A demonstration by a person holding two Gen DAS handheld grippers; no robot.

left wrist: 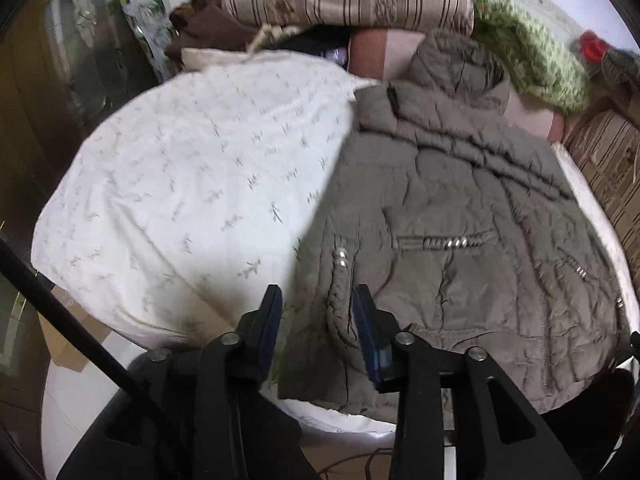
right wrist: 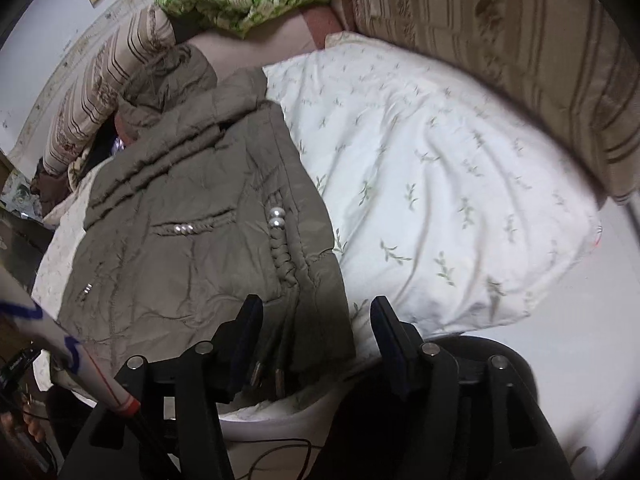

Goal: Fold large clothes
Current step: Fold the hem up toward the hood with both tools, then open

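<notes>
1. Padded jacket (left wrist: 452,220) lies flat on the white sheet (left wrist: 192,184) near the bed's front edge, hood toward the pillows; it looks folded lengthwise.
2. Left gripper (left wrist: 316,320): jaws apart, holding nothing, above the jacket's hem corner.
3. Right gripper (right wrist: 316,332): jaws apart, empty, over the opposite hem edge.
4. Judged step: between folds. Next move calls for pinching both hem corners and carrying them toward the hood.

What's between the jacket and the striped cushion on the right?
Only bare leaf-print sheet separates the jacket from the striped cushion, seen in the right wrist view.
</notes>
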